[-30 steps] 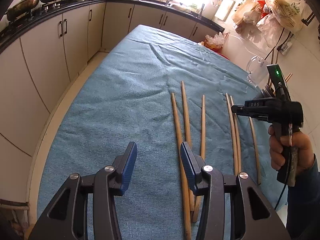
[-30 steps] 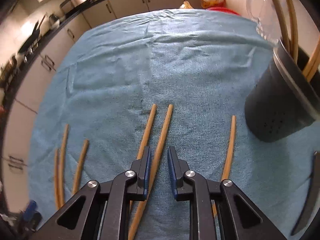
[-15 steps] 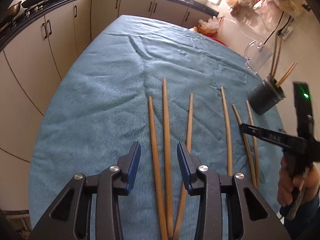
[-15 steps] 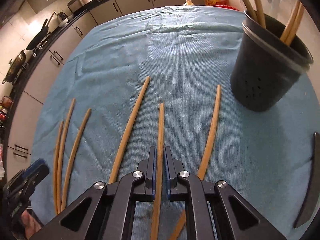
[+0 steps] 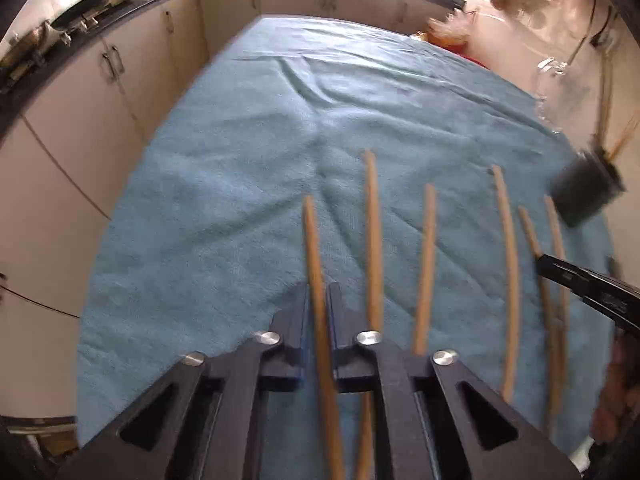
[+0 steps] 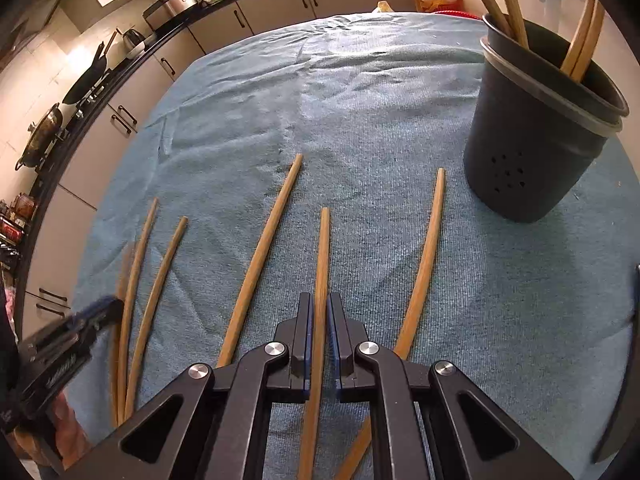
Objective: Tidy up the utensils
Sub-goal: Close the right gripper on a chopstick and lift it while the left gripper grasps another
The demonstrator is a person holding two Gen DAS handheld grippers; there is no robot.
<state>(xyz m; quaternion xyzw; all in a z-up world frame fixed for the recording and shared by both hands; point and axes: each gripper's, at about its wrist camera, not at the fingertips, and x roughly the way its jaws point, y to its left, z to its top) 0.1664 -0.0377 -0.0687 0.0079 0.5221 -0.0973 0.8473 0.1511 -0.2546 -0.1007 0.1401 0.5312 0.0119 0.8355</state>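
Since half a second ago the left gripper (image 5: 318,300) has clamped onto the leftmost chopstick (image 5: 314,256) on the blue towel (image 5: 224,184), cabinets (image 5: 120,80) behind. Right view: right gripper (image 6: 319,320) pinches another chopstick (image 6: 322,264); dark holder (image 6: 536,152) stands near, holding more sticks.

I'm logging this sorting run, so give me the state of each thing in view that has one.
left gripper: shut on a chopstick.
right gripper: shut on another chopstick.
loose chopsticks: lying flat on the blue towel.
utensil holder: upright, already holding several chopsticks.
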